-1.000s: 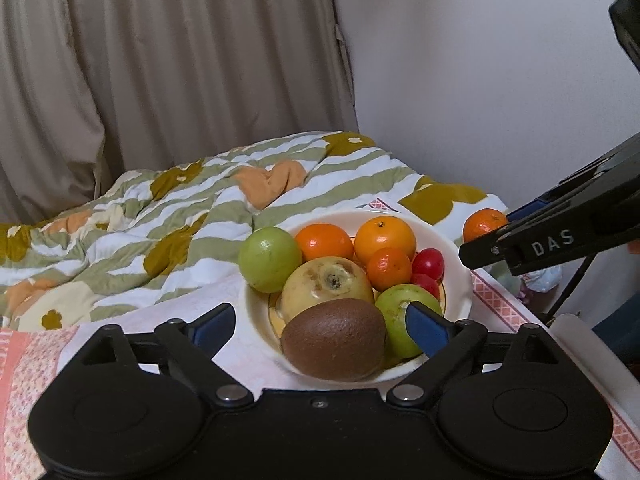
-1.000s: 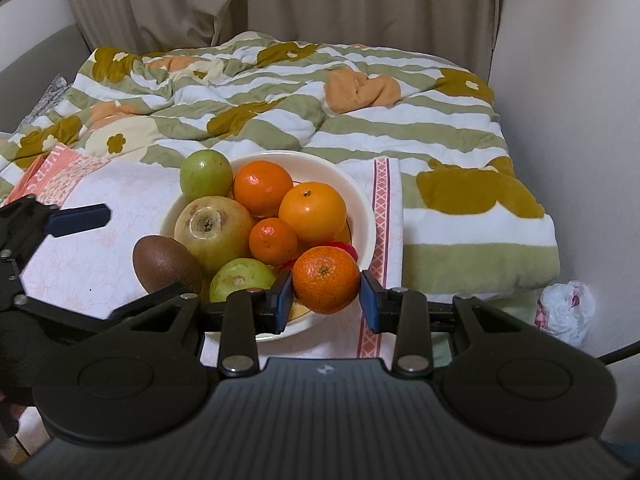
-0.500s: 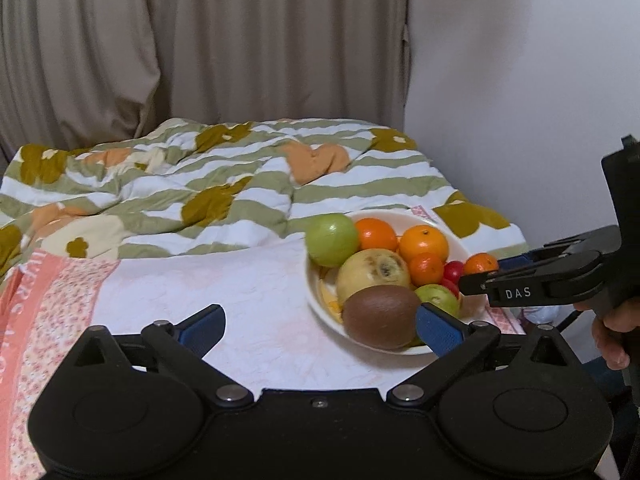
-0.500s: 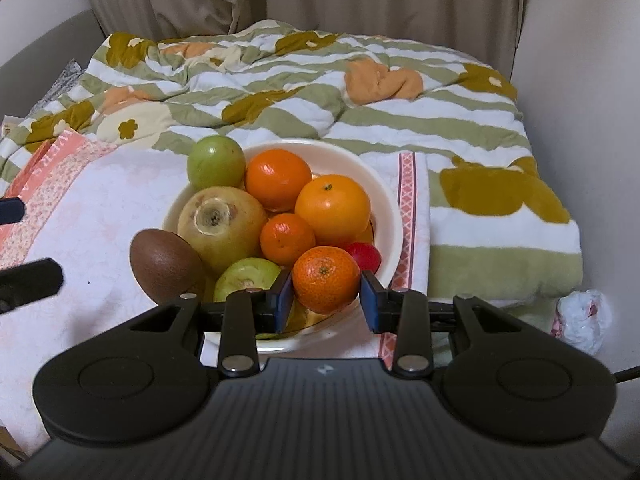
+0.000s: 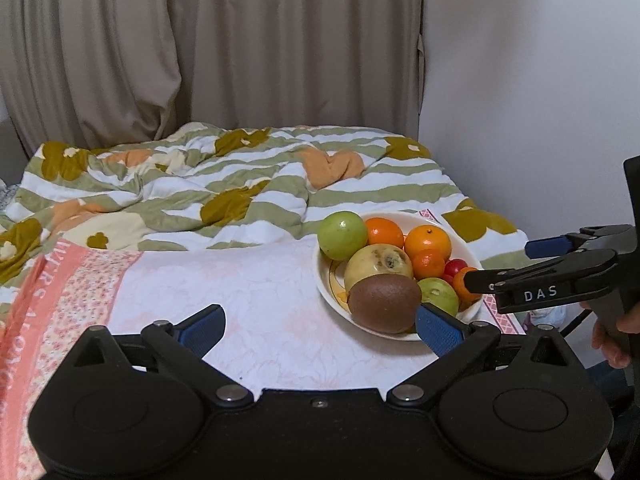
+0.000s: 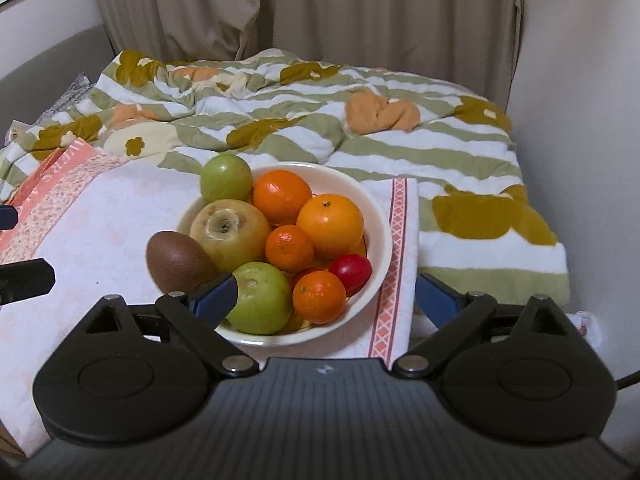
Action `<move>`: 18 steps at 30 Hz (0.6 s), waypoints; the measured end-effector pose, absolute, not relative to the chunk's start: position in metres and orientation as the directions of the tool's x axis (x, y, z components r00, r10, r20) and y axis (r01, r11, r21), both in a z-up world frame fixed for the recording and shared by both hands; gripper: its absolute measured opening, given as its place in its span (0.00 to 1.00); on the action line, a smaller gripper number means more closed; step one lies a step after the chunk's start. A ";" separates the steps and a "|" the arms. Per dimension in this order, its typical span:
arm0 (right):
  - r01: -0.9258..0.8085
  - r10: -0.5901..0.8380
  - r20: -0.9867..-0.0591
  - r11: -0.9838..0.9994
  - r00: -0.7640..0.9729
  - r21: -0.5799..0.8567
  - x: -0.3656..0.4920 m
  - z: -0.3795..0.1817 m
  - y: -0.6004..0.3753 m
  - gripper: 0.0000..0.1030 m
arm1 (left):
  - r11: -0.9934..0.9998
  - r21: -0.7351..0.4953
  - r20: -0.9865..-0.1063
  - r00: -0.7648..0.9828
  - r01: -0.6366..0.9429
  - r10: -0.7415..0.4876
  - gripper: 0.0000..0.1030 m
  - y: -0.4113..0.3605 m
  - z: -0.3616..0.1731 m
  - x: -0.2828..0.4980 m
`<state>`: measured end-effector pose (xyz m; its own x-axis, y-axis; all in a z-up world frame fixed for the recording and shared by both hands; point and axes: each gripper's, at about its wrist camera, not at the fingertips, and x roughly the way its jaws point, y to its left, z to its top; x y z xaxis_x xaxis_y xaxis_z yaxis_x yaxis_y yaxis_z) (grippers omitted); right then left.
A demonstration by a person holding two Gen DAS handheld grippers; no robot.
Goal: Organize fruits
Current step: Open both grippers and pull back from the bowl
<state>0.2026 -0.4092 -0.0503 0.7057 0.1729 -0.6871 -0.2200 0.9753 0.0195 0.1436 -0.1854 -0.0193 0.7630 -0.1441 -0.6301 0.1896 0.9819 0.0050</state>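
Beige curtains [image 6: 304, 8] and a striped, flower-patterned quilt [image 6: 320, 120] on the bed fill the background, and everything below I place from the cream bowl [image 6: 380, 216], which sits on a white cloth with pink borders [image 6: 100, 220] laid over the bed's near end. My left tool [image 5: 318, 326] hangs well to the bowl's left and back from it, fingers spread wide, nothing between them. My right tool [image 6: 326, 300] hovers at the bowl's near rim, its jaws opening; the pads are clear of the small mandarin [image 6: 319, 297], which rests inside the bowl at its near edge, between a green fruit [image 6: 262, 298] and a red one [image 6: 352, 270]. Heaped behind it are a pale yellow fruit [image 6: 230, 232], a large orange [image 6: 330, 226] and more citrus. A brown kiwi [image 6: 176, 258] perches on the bowl's left rim, long axis running roughly along that rim, leaning outward. I judge the kiwi the piece likeliest to need settling: it lies on the left tool's side, its far finger [image 5: 436, 330] already overlapping the fruit in that tool's view, so the left hand is the nearer.
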 end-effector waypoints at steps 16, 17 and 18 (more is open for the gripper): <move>-0.138 0.105 -0.682 0.990 0.723 0.006 0.100 0.056 -0.354 1.00 | 0.999 0.001 -0.635 0.772 0.052 -0.040 1.00 -0.121 0.056 0.067; -0.130 0.101 -0.688 0.992 0.719 0.010 0.094 0.059 -0.349 1.00 | 0.999 0.001 -0.639 0.768 0.046 -0.035 1.00 -0.116 0.059 0.064; -0.120 0.096 -0.689 0.993 0.719 0.014 0.088 0.061 -0.346 1.00 | 0.999 0.000 -0.640 0.768 0.042 -0.032 1.00 -0.111 0.060 0.062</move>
<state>0.0876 -0.3456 0.0612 0.7188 0.0961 -0.6885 -0.1196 0.9927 0.0138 0.0617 -0.1113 0.0603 0.7676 -0.0324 -0.6401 0.0418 0.9991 -0.0005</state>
